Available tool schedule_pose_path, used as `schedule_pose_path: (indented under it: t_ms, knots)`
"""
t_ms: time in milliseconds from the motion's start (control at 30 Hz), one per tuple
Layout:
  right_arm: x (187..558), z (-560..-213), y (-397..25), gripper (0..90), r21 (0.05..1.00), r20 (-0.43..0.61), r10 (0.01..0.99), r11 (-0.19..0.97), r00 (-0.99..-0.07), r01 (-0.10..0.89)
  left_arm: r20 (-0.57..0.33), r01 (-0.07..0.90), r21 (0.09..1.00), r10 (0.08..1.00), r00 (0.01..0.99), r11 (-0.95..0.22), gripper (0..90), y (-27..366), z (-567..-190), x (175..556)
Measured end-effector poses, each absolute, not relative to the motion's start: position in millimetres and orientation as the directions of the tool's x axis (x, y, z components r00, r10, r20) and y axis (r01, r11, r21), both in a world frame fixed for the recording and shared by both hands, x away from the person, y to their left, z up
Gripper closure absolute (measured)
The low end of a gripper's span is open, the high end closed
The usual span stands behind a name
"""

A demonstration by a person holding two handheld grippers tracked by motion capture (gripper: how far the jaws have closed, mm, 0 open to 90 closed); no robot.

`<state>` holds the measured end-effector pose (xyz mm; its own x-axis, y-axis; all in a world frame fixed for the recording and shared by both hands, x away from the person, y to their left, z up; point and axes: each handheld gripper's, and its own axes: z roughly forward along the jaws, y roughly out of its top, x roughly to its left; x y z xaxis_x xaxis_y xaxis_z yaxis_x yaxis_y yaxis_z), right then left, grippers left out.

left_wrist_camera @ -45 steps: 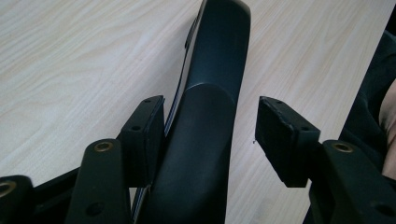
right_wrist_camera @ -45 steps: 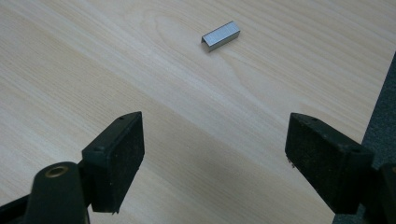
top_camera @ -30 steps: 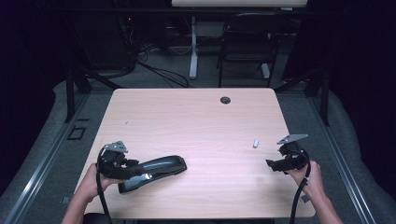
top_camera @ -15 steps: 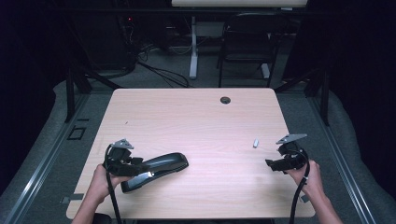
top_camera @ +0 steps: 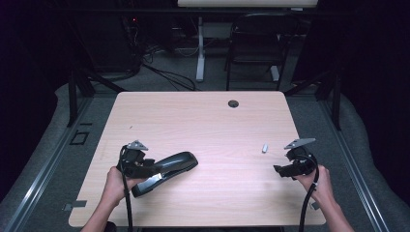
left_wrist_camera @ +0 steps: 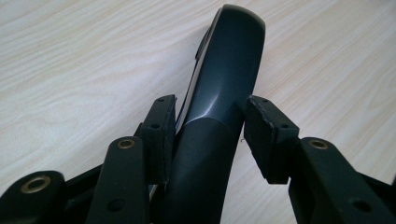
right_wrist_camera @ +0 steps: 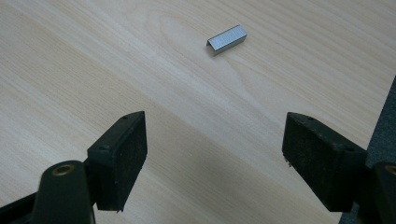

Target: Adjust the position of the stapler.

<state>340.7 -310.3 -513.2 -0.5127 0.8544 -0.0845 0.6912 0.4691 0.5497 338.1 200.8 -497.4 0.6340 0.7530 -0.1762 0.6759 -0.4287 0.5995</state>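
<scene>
Black stapler (top_camera: 164,166) lower left of high frame, flat on wooden table (top_camera: 203,121), nose toward centre. Left gripper (left_wrist_camera: 210,135) clamped narrow on stapler's rear body, pads (left_wrist_camera: 161,135) pressed on both flanks. Staple strip (right_wrist_camera: 227,39) upper centre of right gripper frame, loose on tabletop. Right gripper (right_wrist_camera: 215,154) spread wide, holding nothing, low over table near strip, lower right of high frame.
</scene>
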Motion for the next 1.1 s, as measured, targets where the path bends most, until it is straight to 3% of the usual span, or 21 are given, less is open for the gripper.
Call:
schedule_pose_path:
  t_ms: [400,667,800,900,933,1033,1100]
  knots:
    - [342.3,-514.4,-307.5,21.8,0.543,-0.086,0.849,0.479,-0.522,0.690,-0.157,0.696,0.595,0.791,0.591,-0.402,55.1,177.8,-495.0,352.6]
    - [342.3,-515.5,-309.5,21.9,0.541,-0.091,0.851,0.478,-0.517,0.692,-0.149,0.663,0.616,0.764,0.628,-0.425,55.7,179.9,-493.4,355.4]
    - [340.8,-513.9,-310.9,21.9,0.540,-0.100,0.848,0.486,-0.521,0.687,-0.141,0.618,0.674,0.751,0.645,-0.404,49.3,195.4,-477.4,347.1]
    - [340.6,-514.4,-311.9,21.9,0.543,-0.096,0.849,0.482,-0.520,0.688,-0.125,0.611,0.693,0.771,0.624,-0.383,53.6,206.4,-472.5,340.6]
    - [340.5,-515.2,-312.7,21.9,0.546,-0.097,0.851,0.479,-0.516,0.687,-0.115,0.614,0.701,0.793,0.599,-0.362,61.5,220.7,-471.9,334.7]
    - [340.2,-514.8,-313.0,22.0,0.542,-0.097,0.850,0.482,-0.518,0.689,-0.106,0.629,0.694,0.814,0.571,-0.350,69.4,234.0,-474.7,330.2]
    - [339.9,-514.4,-312.4,22.0,0.543,-0.099,0.848,0.485,-0.521,0.686,-0.105,0.658,0.665,0.828,0.551,-0.353,80.5,247.1,-479.8,329.7]
